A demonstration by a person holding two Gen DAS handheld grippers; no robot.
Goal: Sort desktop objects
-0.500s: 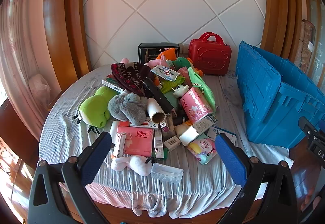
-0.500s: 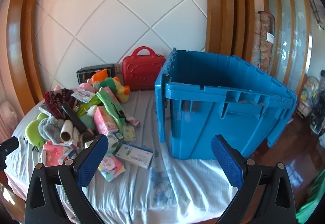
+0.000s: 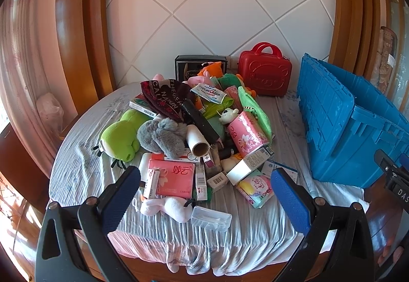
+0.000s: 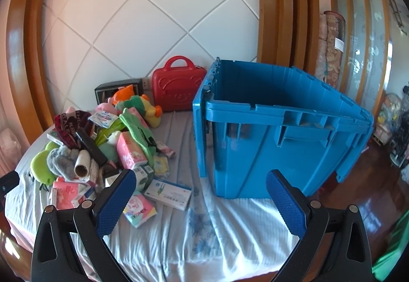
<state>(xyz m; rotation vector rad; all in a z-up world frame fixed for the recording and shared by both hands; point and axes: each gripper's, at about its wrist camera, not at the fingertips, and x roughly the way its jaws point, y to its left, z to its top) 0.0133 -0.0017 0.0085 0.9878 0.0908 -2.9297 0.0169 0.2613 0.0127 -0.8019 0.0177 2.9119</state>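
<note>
So the whole mess was heaped on a round counter (image 3: pixel 84 174) covered with a wrinkly pale cloth, and both grippers were hanging just off its near edge, holding nothing. The left gripper (image 3: pixel 204 195) had its jaws spread wide, blue pads apart, pointed straight at the pile. The right gripper (image 4: pixel 199 195) was the same deal, jaws wide apart and empty, aimed more at the gap between the pile and the big blue crate (image 4: pixel 281 143).

The crate sat on the right side of the counter, open at the top; I couldn't see its floor from either view. Behind the pile, against the tiled wall, stood a little red suitcase (image 3: pixel 264 74) upright, with a black box (image 3: pixel 200 65) just beside it on the left.

The pile itself: a green frog plush (image 3: pixel 118 138) on the left edge, touching a grey fluffy thing (image 3: pixel 161 136). A cardboard tube roll (image 3: pixel 196 141) leaned against that, open end facing the camera. In front lay a flat pink tissue pack (image 3: pixel 173 177) with some small boxes touching it, and another pink tissue pack (image 3: pixel 246 134) sat tilted higher up on the right. Nearest the left gripper were a white plush (image 3: pixel 163 206) and a clear plastic case (image 3: pixel 211 218), side by side. A Kotex packet (image 3: pixel 255 188) and a white-and-blue box (image 4: pixel 168 193) lay at the pile's right edge, near the crate but not touching it.
</note>
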